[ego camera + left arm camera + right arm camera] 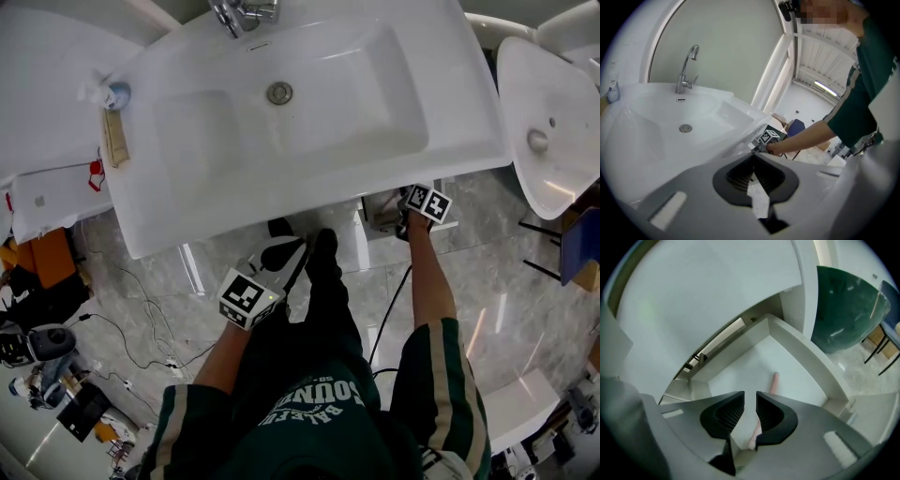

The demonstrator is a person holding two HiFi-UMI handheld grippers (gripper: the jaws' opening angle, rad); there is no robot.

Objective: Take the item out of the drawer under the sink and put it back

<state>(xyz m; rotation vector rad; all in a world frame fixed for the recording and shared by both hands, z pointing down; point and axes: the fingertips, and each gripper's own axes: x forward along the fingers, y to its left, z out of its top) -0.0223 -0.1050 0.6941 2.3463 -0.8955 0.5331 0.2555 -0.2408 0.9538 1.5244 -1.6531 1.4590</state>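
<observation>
The white drawer point(806, 355) under the sink point(450, 66) stands pulled out. A slim pink stick-like item point(774, 379) lies on its floor, partly hidden behind my right gripper's jaw. My right gripper point(750, 397) hovers just above it, its jaws a narrow gap apart with only the drawer floor showing between them. Its marker cube point(429, 202) sits at the sink's front right edge and also shows in the left gripper view point(769, 137). My left gripper point(753, 161) is held by the person's knee point(281, 255), shut and holding nothing.
A faucet point(246, 11) stands at the back of the sink, and a small bottle point(114, 94) sits on its left rim. A second basin point(553, 131) is at the right. Cables point(141, 328) trail over the marble floor. A blue chair point(581, 244) is at far right.
</observation>
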